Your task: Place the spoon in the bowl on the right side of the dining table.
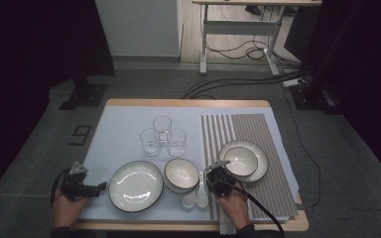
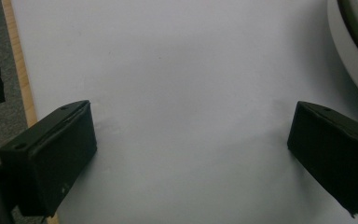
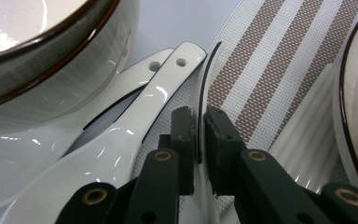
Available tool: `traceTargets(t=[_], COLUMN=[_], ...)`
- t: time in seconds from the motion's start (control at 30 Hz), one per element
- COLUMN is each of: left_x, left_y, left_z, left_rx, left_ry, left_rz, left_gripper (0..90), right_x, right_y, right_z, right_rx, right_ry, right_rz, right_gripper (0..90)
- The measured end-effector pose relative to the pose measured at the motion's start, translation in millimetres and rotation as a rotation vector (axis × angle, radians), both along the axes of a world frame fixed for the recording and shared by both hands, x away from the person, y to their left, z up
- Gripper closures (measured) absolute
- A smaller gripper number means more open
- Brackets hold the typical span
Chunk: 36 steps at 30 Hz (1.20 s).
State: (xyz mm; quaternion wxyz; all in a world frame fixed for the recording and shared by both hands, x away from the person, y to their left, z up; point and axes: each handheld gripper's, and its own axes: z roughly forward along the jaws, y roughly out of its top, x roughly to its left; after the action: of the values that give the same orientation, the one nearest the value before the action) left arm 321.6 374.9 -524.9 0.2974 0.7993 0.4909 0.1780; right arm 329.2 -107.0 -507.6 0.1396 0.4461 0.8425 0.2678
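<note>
Resting at the near left corner of the worktop (image 1: 129, 103), the left tool (image 1: 100, 187) lies in the person's left hand (image 1: 68, 206) with its jaws spread wide over the bare pale blue mat (image 2: 177, 93), nothing between them. Just to its right sits a large white plate (image 1: 136, 186) with a dark rim, whose edge shows at the upper right of the left gripper view. Behind the plate, three clear glasses (image 1: 162, 135) stand clustered together. Right of the plate is a white bowl (image 1: 181, 174), and beside it two white ceramic spoons (image 1: 196, 196) lie side by side on the mat, just at the edge of the striped placemat (image 1: 258, 134). The right tool (image 3: 199, 122) is pressed together on the thin dark-edged rim of a third white spoon (image 3: 206, 84), pinching it between the pads, close beside the other two spoons. Farther right on the striped placemat a small bowl (image 1: 240, 159) sits on a plate (image 1: 259, 171).
</note>
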Motion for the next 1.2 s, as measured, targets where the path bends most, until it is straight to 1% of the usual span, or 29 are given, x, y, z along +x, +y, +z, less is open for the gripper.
traceTargets(t=[0.13,0.2,0.27,0.37,0.57,0.8,1.2], left_x=[0.0,0.0,0.0,0.0,0.0,0.0,0.0], left_y=[0.0,0.0,0.0,0.0,0.0,0.0,0.0], left_z=[0.0,0.0,0.0,0.0,0.0,0.0,0.0], left_rx=[0.000,0.000,0.000,0.000,0.000,0.000,0.000], left_ry=[0.000,0.000,0.000,0.000,0.000,0.000,0.000], left_rz=[0.000,0.000,0.000,0.000,0.000,0.000,0.000], left_gripper=[0.9,0.9,0.9,0.9,0.9,0.9,0.9], right_x=[0.2,0.0,-0.5,0.0,-1.7,-4.6,-11.1], right_y=[-0.1,-0.3,-0.8,-2.3,-3.4,-7.9,-19.3], right_z=[0.2,0.9,2.6,4.2,7.7,17.9,36.7], right_rx=[0.004,0.014,0.023,0.013,0.015,0.044,0.055], right_ry=[0.004,0.010,0.006,0.008,0.001,-0.019,-0.061], right_rz=[-0.001,0.000,0.001,0.001,0.007,0.010,0.009], right_gripper=[83.0,83.8,84.7,84.9,85.0,85.0,85.0])
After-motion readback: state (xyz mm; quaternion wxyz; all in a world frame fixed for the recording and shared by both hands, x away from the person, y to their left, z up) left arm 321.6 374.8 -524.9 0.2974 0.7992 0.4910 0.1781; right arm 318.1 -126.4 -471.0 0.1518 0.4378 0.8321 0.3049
